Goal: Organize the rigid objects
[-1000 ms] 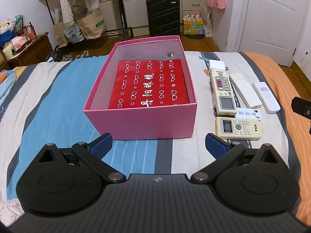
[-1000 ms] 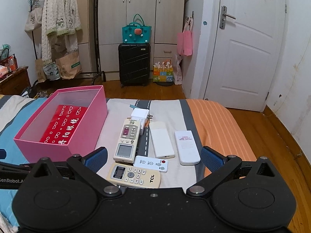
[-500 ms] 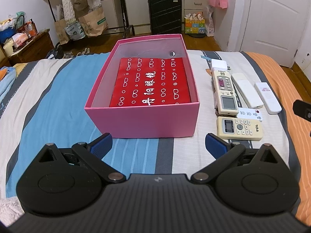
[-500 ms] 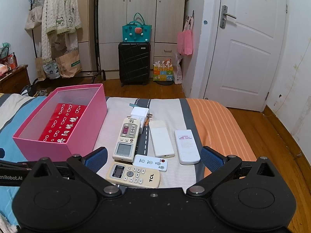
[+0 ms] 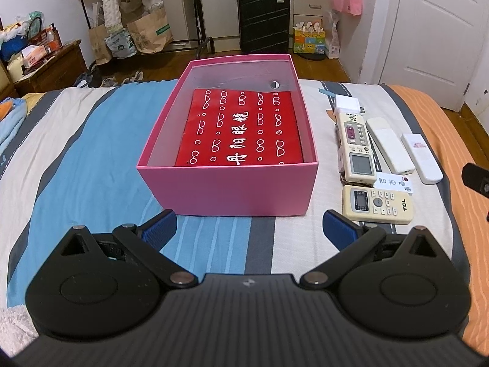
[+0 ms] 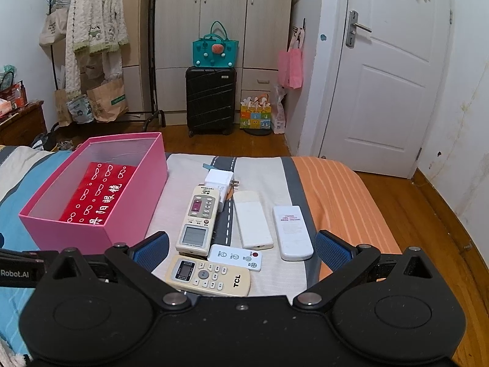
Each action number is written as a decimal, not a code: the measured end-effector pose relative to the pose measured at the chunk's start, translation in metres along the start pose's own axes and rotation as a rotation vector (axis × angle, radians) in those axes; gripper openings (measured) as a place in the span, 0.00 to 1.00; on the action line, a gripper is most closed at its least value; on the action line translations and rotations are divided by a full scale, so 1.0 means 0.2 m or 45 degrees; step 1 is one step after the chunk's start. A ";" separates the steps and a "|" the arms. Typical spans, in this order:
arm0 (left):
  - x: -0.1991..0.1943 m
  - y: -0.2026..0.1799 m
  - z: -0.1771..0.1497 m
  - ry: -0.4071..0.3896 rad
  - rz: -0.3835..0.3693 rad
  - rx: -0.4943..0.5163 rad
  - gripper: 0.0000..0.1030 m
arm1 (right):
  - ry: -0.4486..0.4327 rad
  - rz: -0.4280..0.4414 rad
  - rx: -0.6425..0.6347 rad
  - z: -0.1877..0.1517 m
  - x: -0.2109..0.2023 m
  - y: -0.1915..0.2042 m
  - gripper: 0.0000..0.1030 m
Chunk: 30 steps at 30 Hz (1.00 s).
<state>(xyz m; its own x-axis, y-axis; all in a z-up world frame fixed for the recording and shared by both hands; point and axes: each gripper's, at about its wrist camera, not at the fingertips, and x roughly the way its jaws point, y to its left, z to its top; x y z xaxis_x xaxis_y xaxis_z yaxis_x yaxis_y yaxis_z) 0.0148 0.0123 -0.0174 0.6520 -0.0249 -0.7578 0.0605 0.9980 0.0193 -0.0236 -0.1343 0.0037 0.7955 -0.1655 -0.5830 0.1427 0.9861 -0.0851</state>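
Note:
An open pink box [image 5: 232, 194] [image 6: 122, 214] sits on the bed with a red printed packet [image 5: 241, 131] flat inside. To its right lie several remotes: a cream TCL remote [image 5: 377, 205] [image 6: 207, 275], a long beige remote with a screen [image 5: 356, 146] [image 6: 198, 220], a small white flat remote [image 6: 234, 257], two plain white remotes [image 6: 252, 220] [image 6: 292, 232], and a white plug adapter [image 6: 218, 180]. My left gripper [image 5: 249, 229] is open in front of the box. My right gripper [image 6: 241, 247] is open above the near remotes, holding nothing.
The striped bedsheet [image 5: 91, 159] is blue at left and orange [image 6: 336, 189] at right. Beyond the bed's far edge are a black suitcase [image 6: 211, 101], a clothes rack [image 6: 94, 39], a wooden cabinet [image 5: 49, 67] and a white door [image 6: 388, 76].
Both grippers stay open and empty. The left wrist view has crept slightly toward the box; the right wrist view has edged forward over the remotes. No object has moved.

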 end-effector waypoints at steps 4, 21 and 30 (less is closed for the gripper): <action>0.01 0.02 0.00 0.008 -0.005 -0.027 1.00 | -0.008 0.001 -0.005 0.00 -0.01 0.00 1.00; 0.02 0.02 0.00 0.002 -0.006 -0.026 1.00 | 0.022 0.005 -0.013 0.01 0.00 0.01 1.00; 0.03 0.03 -0.01 0.021 0.003 -0.035 1.00 | 0.032 0.002 -0.022 0.00 0.02 0.03 1.00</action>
<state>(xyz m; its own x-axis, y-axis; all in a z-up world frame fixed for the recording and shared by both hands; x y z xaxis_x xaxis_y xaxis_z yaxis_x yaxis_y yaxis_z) 0.0181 0.0187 -0.0236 0.6395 -0.0222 -0.7685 0.0385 0.9993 0.0032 -0.0196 -0.1299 0.0016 0.7804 -0.1637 -0.6035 0.1313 0.9865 -0.0977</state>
